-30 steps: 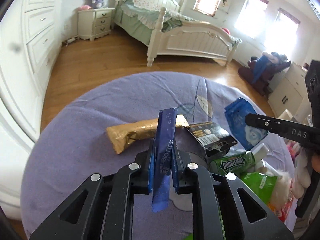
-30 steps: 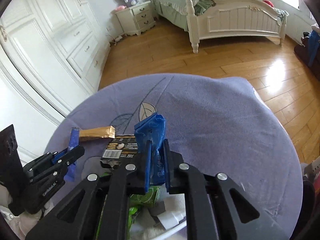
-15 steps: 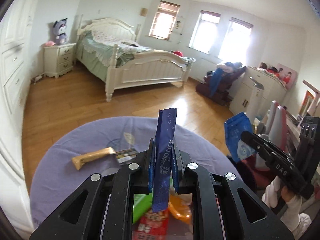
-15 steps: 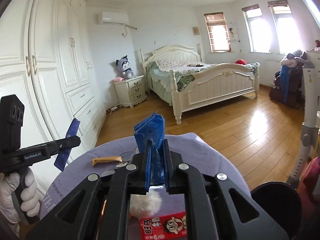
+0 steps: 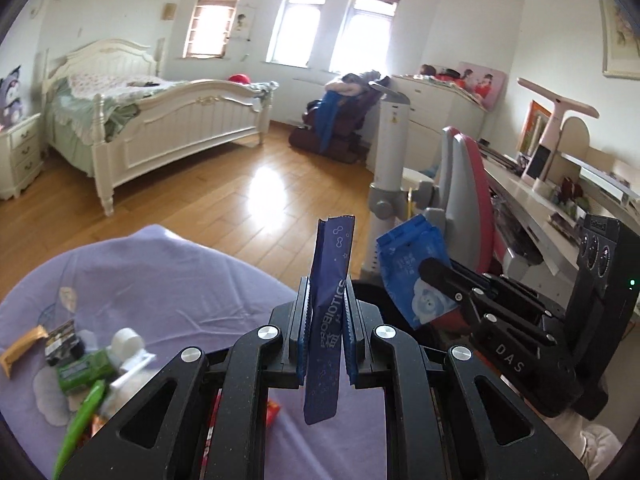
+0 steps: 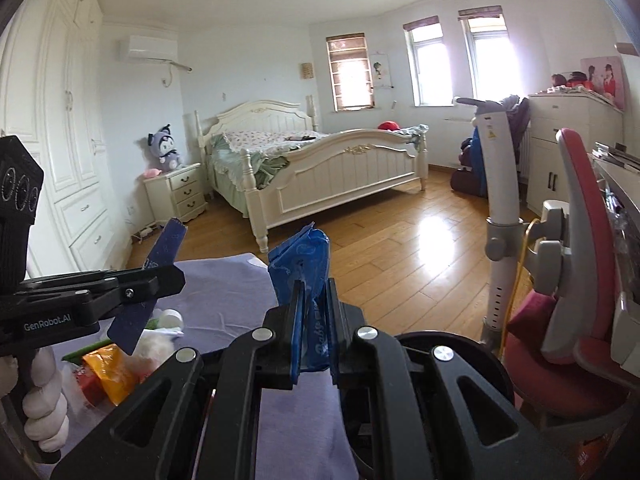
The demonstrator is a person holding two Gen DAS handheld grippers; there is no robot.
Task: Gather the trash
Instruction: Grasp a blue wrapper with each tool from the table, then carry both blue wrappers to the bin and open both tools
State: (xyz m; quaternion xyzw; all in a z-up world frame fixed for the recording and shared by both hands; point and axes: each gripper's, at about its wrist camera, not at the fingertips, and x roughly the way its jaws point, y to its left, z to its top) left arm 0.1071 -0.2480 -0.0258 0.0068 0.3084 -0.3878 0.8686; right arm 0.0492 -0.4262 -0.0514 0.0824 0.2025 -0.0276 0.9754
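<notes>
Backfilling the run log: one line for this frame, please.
left gripper: shut on probiotics sachet | right gripper: shut on blue wrapper | black bin: below right gripper | remaining trash: on purple tablecloth

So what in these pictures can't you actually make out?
- Black bin, right wrist view: the right tool covers its inside, so its contents are hidden.
- Trash pile, left wrist view: blurred and cut by the lower left edge.
- Blue packet, right wrist view: print too crumpled to read.
- Dark blue sachet, left wrist view: small symbols too fine.
</notes>
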